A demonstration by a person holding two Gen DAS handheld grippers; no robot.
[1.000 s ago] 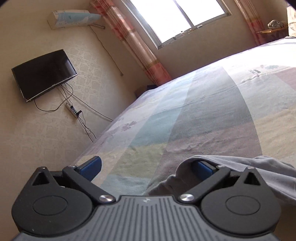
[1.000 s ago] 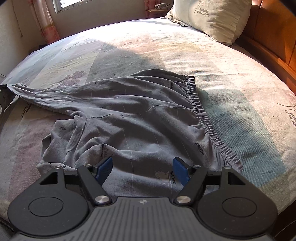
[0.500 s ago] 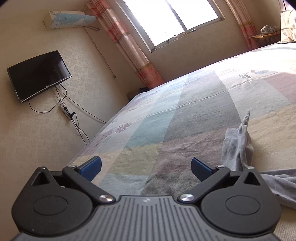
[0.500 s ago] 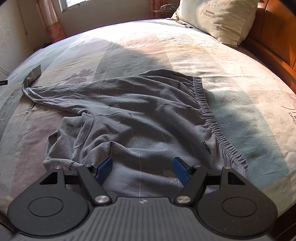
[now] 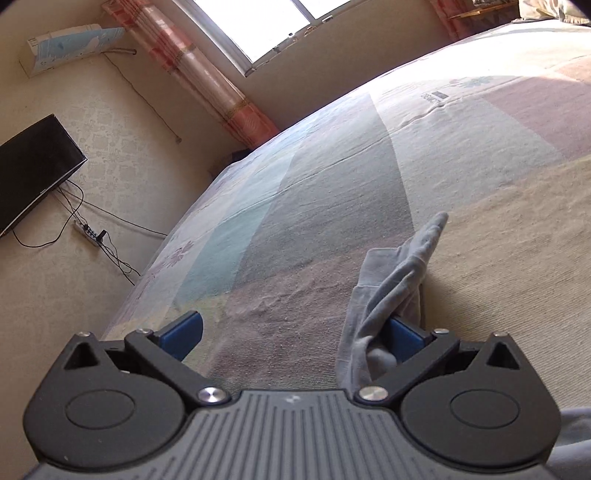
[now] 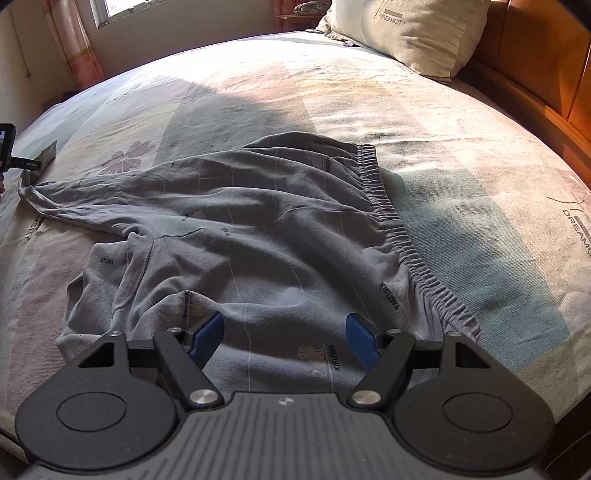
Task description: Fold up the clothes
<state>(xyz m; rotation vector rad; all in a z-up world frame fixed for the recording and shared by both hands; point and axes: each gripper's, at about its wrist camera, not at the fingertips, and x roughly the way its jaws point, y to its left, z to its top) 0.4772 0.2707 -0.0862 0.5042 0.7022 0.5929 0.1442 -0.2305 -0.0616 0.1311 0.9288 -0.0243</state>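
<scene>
Grey trousers (image 6: 266, 229) with an elastic waistband (image 6: 399, 229) lie rumpled on the bed, waistband to the right. One leg is stretched out to the far left, where my left gripper (image 6: 11, 155) shows at the frame edge. In the left wrist view, my left gripper (image 5: 291, 332) stands open, and the leg's end (image 5: 391, 280) rises against its right pad (image 5: 404, 338), not pinched. My right gripper (image 6: 284, 332) is open and hovers over the near part of the trousers, with nothing between its pads.
The bed sheet (image 6: 480, 221) has pastel patches. A pillow (image 6: 410, 33) and a wooden headboard (image 6: 535, 74) are at the back right. A wall TV (image 5: 29, 173), cables, curtains (image 5: 207, 77) and a window are left of the bed's edge (image 5: 162, 254).
The trouser leg has been drawn out further to the left. Half a second ago its end lay apart from my left gripper; now it rests against the right pad. The right gripper barely moved.
</scene>
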